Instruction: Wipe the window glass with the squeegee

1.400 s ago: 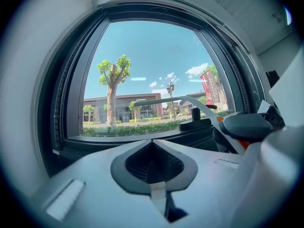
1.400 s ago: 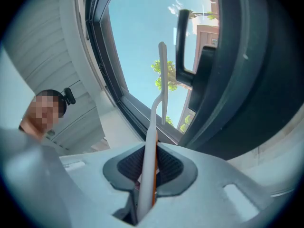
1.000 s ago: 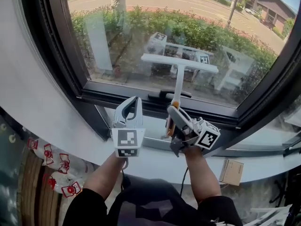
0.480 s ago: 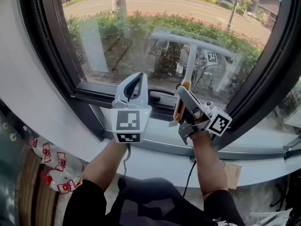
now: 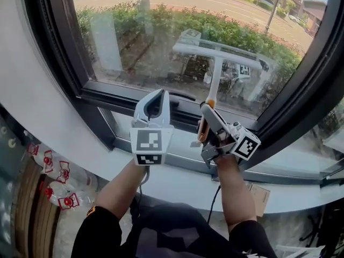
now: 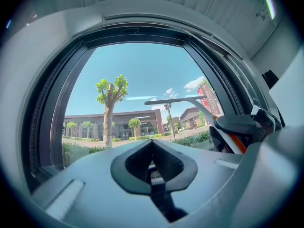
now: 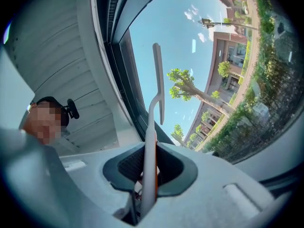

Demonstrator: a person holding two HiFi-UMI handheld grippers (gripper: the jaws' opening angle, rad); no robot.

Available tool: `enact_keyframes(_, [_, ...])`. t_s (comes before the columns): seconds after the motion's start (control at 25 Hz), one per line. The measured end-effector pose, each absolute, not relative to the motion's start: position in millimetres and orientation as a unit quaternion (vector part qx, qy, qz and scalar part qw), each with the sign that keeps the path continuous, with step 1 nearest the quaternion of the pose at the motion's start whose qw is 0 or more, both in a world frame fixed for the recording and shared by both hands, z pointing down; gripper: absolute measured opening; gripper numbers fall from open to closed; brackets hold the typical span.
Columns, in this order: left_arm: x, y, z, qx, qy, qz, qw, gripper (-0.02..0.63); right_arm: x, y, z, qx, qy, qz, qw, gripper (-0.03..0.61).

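Clamping the squeegee [image 5: 215, 51] by its handle, the right gripper [image 5: 206, 112] is holding the blade, at twelve o'clock from its jaws, seemingly against the lower window glass [image 5: 156, 31]. The left gripper [image 5: 156, 94] is hovering at nine o'clock, jaws closed on nothing. Wiping is apparently under way, but how much glass is done is not showing. A dark frame [image 5: 64, 63] and pale sill [image 5: 177, 184] are bordering the pane.

a white window sill [image 5: 177, 183] curves under dark framing. on the floor [image 5: 293, 222] below: a cardboard box [image 5: 259, 195] right, red-printed plastic bags [image 5: 56, 184] left.
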State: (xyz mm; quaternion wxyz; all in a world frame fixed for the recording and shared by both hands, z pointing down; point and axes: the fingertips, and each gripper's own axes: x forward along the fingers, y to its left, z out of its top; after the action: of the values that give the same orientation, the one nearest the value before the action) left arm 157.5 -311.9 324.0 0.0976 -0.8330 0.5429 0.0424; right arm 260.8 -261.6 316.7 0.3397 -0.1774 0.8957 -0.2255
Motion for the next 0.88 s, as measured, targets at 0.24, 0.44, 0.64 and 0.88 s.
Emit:
enact_keyframes(0.24, [161, -304, 378, -0.835, 0.546, 0.018, 0.059, 0.018, 265, -253, 360, -0.189, 0.886, -0.257, 0.336, 0.049])
enact_keyframes(0.44, [159, -296, 415, -0.835, 0.548, -0.006, 0.042, 0.018, 271, -245, 396, -0.207, 0.879, -0.281, 0.325, 0.049])
enact_keyframes(0.64, [157, -293, 445, -0.832, 0.554, -0.028, 0.02, 0.018, 277, -240, 431, -0.221, 0.868, -0.31, 0.318, 0.049])
enact_keyframes(0.88, [160, -290, 459, -0.836, 0.547, -0.034, 0.01, 0.018, 275, -238, 446, -0.225, 0.864, -0.322, 0.314, 0.048])
